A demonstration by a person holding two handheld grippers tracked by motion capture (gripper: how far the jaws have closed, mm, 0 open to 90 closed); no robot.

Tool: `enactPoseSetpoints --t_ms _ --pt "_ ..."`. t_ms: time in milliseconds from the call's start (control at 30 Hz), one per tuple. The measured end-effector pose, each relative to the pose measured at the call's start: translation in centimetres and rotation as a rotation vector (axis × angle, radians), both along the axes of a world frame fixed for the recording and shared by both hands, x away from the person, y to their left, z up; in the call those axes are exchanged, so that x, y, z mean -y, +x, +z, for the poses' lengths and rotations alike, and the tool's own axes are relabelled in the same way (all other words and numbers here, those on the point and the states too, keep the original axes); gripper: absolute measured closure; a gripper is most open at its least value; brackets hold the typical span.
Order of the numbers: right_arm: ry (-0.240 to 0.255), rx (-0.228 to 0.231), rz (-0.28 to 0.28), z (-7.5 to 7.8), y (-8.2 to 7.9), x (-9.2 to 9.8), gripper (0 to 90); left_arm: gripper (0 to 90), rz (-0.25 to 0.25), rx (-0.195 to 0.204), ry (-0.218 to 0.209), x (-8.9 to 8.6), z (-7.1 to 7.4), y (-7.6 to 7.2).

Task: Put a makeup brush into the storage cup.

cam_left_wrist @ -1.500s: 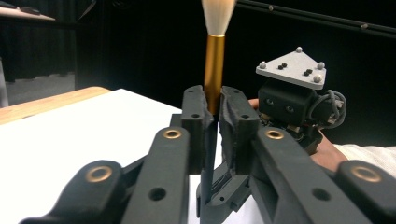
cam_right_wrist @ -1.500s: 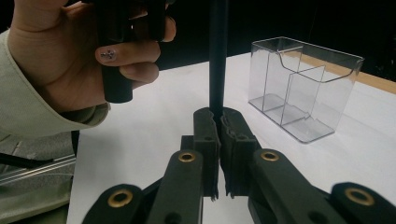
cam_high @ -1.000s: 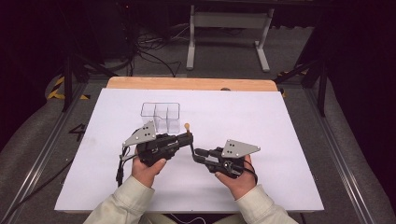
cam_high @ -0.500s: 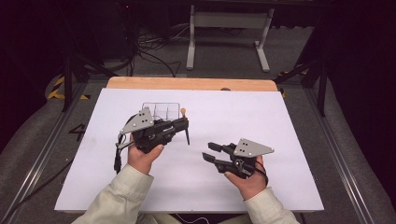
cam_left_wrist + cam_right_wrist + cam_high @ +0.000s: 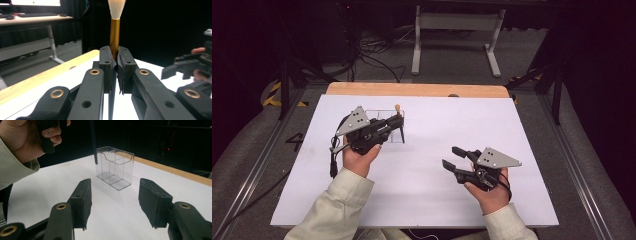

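My left gripper [image 5: 398, 121] is shut on a make-up brush [image 5: 398, 108] and holds it upright, pale bristles up. Its gold ferrule [image 5: 115, 32] rises between the pressed pads. The thin black handle [image 5: 93, 140] hangs down with its tip beside the near left corner of a clear plastic organiser box [image 5: 115, 168]. In the high view that box [image 5: 382, 113] stands just behind the left gripper. My right gripper [image 5: 450, 156] is low over the table to the right. Its jaws have just been opening, and nothing is between its pads [image 5: 82, 200].
A white sheet [image 5: 427, 200] covers the table, and a wooden edge [image 5: 417, 90] runs along the far side. Beyond it are a metal stand [image 5: 454, 25] and cables on the floor. The right gripper [image 5: 185, 70] appears at the right of the left gripper view.
The grippers were together at the table's middle. Now the left has carried the brush up and away to the box. The right has drawn back to the right and spread its jaws.
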State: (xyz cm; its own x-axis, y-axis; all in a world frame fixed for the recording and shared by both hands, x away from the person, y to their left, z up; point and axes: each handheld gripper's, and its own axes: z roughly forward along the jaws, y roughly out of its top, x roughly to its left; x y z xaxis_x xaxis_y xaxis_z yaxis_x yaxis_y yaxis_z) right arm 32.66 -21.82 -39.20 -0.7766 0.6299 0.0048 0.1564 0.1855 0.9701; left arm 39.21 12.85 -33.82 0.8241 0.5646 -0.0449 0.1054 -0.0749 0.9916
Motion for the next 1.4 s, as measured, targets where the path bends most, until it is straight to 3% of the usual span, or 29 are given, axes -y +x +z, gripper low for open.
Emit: enactPoseSetpoints --t_ms 233,367,633,1067,1400 --pt "-0.001 0.000 -0.020 0.0 -0.3 0.7 44.9 82.9 0.051 0.023 -0.014 -0.7 0.3 0.5" --pt "-0.003 -0.001 -0.037 0.1 -0.6 1.2 45.1 82.9 0.106 0.030 0.007 -0.8 0.3 0.7" --pt "-0.003 0.001 -0.059 0.2 -0.9 2.1 45.1 82.9 0.142 0.048 0.007 -1.2 0.4 1.2" --pt "-0.006 0.001 -0.094 0.1 -1.5 3.2 45.1 83.0 0.238 0.075 0.051 -1.3 0.1 2.1" --pt "-0.004 0.001 -0.106 0.2 -1.8 3.7 45.1 82.9 0.281 0.073 0.034 -2.0 0.1 2.7"
